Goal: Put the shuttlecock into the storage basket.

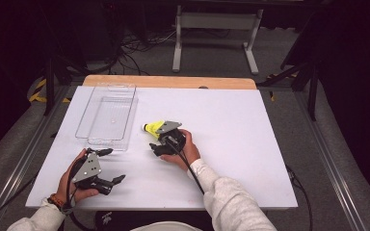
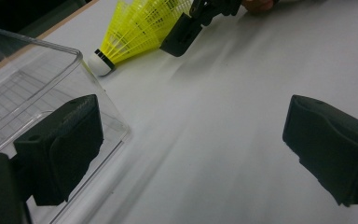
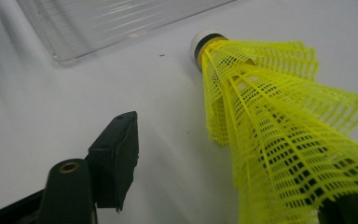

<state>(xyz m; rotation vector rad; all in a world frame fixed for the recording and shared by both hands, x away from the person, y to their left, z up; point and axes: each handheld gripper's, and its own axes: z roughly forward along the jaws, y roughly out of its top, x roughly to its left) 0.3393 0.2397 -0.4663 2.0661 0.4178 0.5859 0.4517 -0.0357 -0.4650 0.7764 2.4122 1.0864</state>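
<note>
A yellow plastic shuttlecock (image 1: pixel 152 128) (image 2: pixel 135 28) (image 3: pixel 270 107) with a white cork tip lies on its side on the white table (image 1: pixel 236 144), tip pointing toward a clear plastic bin (image 1: pixel 107 141). My right gripper (image 1: pixel 156 139) (image 3: pixel 233 177) is open around the skirt. Its left jaw stands apart from the skirt, while the mesh lies over the right jaw at the bottom corner. One right-gripper fingertip (image 2: pixel 182 35) sits beside the skirt in the left gripper view. My left gripper (image 1: pixel 112 165) (image 2: pixel 191 154) is open and empty near the front left, next to the bin's corner (image 2: pixel 51 60).
The clear bin (image 3: pixel 98 28) is empty and stands at the table's left. A wooden strip (image 1: pixel 168 82) borders the far edge. Beyond it are a white stand leg (image 1: pixel 177 43) and cables on the floor. Bare tabletop spreads to the right.
</note>
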